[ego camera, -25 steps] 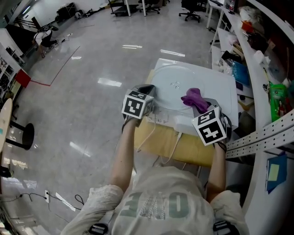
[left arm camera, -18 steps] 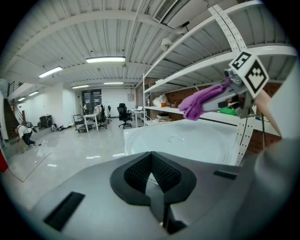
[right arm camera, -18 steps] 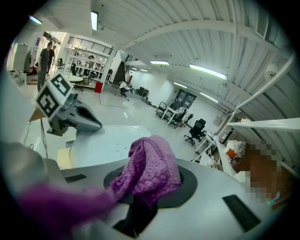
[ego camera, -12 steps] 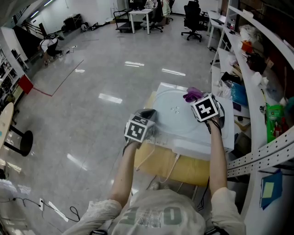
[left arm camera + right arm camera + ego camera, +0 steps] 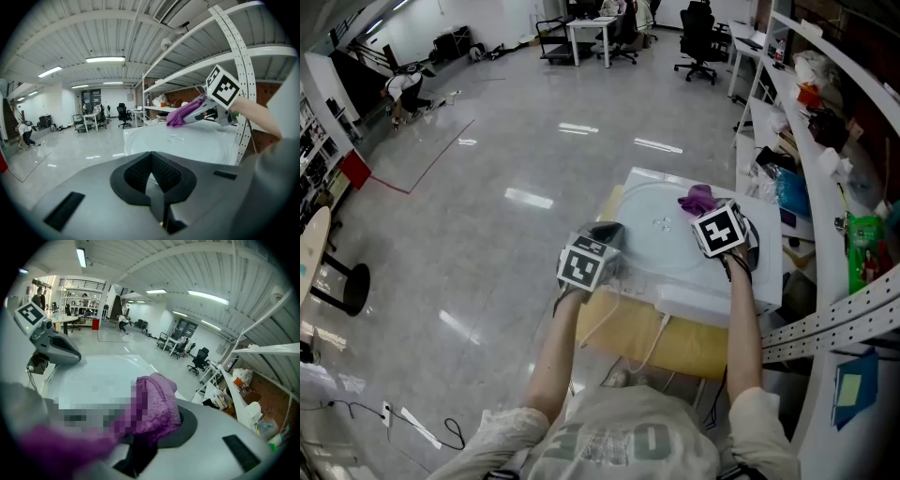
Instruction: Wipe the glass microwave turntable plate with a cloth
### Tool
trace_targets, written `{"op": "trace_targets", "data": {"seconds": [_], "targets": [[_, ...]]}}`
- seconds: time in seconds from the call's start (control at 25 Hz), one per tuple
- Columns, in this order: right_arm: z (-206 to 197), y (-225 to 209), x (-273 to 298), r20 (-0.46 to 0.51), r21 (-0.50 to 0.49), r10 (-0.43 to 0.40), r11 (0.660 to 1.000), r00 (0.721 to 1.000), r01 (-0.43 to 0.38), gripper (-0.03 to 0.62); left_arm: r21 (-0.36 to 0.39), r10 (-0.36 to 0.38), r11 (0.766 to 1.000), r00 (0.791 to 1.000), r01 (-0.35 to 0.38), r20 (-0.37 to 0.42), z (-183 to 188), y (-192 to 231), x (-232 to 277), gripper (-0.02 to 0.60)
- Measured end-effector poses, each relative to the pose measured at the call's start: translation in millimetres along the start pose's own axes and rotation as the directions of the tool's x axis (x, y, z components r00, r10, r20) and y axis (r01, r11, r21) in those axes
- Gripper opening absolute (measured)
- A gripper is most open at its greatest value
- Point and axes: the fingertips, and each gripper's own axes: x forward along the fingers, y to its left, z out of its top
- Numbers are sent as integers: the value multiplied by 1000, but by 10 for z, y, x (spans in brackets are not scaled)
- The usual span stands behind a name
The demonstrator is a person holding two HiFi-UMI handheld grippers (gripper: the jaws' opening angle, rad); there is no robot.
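Note:
The round glass turntable plate [image 5: 661, 246] lies flat on a white box top. My left gripper [image 5: 609, 234] is at the plate's near-left rim, its jaws shut on the plate's edge [image 5: 140, 161]. My right gripper [image 5: 705, 212] is shut on a purple cloth [image 5: 697, 198], which rests on the plate's far-right part. The left gripper view shows the cloth [image 5: 180, 116] sticking out of the right gripper [image 5: 206, 111] above the plate [image 5: 187, 143]. In the right gripper view the cloth [image 5: 157, 401] bulges from the jaws, with the plate [image 5: 103, 373] and left gripper [image 5: 75, 357] beyond.
The white box [image 5: 712, 302] sits on a yellowish table [image 5: 628, 333] with white cables hanging at its front. Cluttered shelves [image 5: 825, 141] and a perforated rack beam [image 5: 834, 319] close in on the right. Grey floor [image 5: 487, 216] spreads to the left.
My right gripper has carried the cloth from the plate's near-right part out to its far-right part, then drawn back slightly. The left gripper has stayed at the near-left rim.

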Motion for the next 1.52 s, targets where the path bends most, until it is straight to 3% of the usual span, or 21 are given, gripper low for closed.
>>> {"op": "trace_targets", "data": {"seconds": [0.2,0.52,0.96,1.12,1.32,1.52], "targets": [[15,64,-263,86,-54,-35,998,996,40,51,5,5,1000,1000,-5,1,10,-2,12,2],[-300,491,-822,116,-157,-51,985,992,69,51,11,19,1000,1000,-19,10,9,0,-1,2],[-442,792,-1078,137,-151,6,988,991,15,51,17,26,1000,1000,-26,12,13,5,13,2],[-349,556,-1095,180,-87,-12,996,984,28,51,11,16,1000,1000,-16,9,8,-11,27,2],[-11,-92,-949,195,-47,-141,987,971,153,51,10,17,1000,1000,-18,5,-3,-13,27,2],[238,-392,-571,180,-27,-141,989,974,148,51,4,17,1000,1000,-17,2,-9,-7,39,2]]}}
